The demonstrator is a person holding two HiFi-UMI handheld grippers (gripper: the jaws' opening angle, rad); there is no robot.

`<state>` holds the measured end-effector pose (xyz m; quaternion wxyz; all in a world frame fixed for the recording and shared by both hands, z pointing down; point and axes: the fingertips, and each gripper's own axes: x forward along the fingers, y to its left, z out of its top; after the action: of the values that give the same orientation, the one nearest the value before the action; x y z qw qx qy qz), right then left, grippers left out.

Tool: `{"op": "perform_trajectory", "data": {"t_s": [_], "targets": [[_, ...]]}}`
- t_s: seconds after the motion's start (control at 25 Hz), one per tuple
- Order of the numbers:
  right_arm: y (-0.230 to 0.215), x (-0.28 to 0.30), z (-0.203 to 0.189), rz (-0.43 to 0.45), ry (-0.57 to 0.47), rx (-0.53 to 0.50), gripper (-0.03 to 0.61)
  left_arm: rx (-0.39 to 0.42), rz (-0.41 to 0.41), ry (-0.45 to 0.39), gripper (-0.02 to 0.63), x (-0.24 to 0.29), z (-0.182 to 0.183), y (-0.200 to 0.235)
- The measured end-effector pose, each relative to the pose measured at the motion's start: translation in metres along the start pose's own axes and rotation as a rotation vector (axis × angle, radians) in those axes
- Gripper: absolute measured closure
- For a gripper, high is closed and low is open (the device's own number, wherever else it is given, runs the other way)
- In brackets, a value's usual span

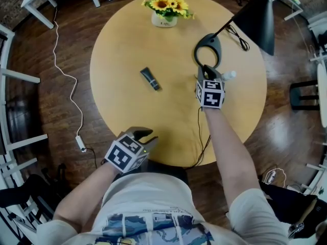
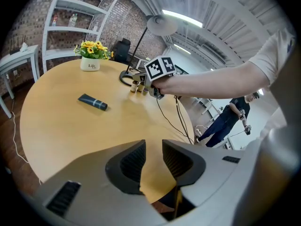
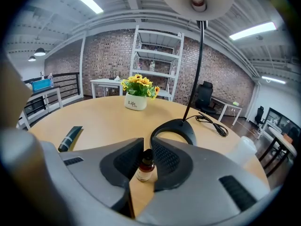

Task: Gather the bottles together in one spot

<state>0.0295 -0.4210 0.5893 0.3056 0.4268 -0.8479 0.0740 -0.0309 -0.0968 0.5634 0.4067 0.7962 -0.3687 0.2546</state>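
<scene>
My R claw (image 3: pixel 146 149) is clamped on the brown bottle (image 3: pixel 146 166), upright on table (image 3: pixel 94 121) by the lamp base (image 3: pixel 175 128). L claw (image 2: pixel 154 150) half open, nothing in it, over near table edge.

Black-capped amber bottle (image 3: pixel 146 167), dark tube (image 1: pixel 150 78) with pale band, yellow flowers (image 1: pixel 166 3), white pot (image 1: pixel 163 20), tan table (image 1: pixel 127 45).

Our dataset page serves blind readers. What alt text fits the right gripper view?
The right gripper is shut on a small amber bottle standing on a round wooden table. Behind it sit a lamp's ring base and a flower pot, with a dark tube at left.
</scene>
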Motion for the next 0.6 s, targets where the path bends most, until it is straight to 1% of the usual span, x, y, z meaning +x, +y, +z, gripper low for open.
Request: {"op": "perform_trajectory", "data": {"t_s": [0.2,0.28,0.44,0.52,0.6], "targets": [[-0.003,-0.003,-0.004,0.001,0.010,0.016,0.488,0.010,-0.007,0.002,0.499,-0.001,-0.001,-0.002],[-0.003,-0.003,-0.006,0.008,0.016,0.007,0.464,0.010,-0.008,0.001,0.499,-0.001,-0.003,-0.004],[-0.001,-0.009,-0.007,0.012,0.024,-0.011,0.460,0.012,-0.006,0.002,0.499,-0.005,-0.008,-0.007],[0.000,-0.014,-0.004,0.014,0.019,-0.010,0.439,0.013,-0.003,0.000,0.499,-0.007,-0.010,-0.006],[0.000,-0.020,0.001,0.013,0.005,-0.020,0.438,0.017,-0.001,-0.004,0.499,-0.009,-0.011,-0.006]]}}
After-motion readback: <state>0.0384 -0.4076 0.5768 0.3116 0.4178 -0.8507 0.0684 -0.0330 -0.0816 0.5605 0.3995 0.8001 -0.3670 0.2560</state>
